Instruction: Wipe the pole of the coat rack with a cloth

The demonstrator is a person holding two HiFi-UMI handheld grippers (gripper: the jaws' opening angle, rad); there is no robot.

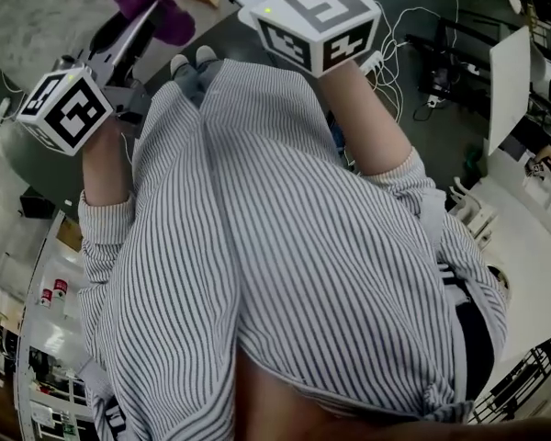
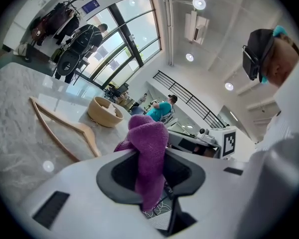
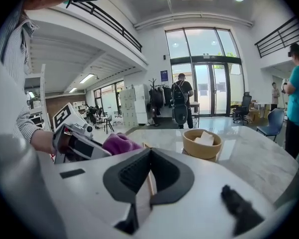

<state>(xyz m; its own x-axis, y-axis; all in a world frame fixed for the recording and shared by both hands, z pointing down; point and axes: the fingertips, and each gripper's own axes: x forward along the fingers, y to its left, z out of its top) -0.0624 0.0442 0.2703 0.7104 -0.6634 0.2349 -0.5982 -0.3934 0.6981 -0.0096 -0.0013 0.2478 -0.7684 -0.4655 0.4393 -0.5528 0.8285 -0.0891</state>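
Cloth clamped in left tool | hanger, bowl on table

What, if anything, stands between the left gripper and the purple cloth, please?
Nothing visible does. The left gripper is already shut on the purple cloth, which bunches up above its fingers and hangs down between them.

No legible text anywhere (blue wall sign too small).
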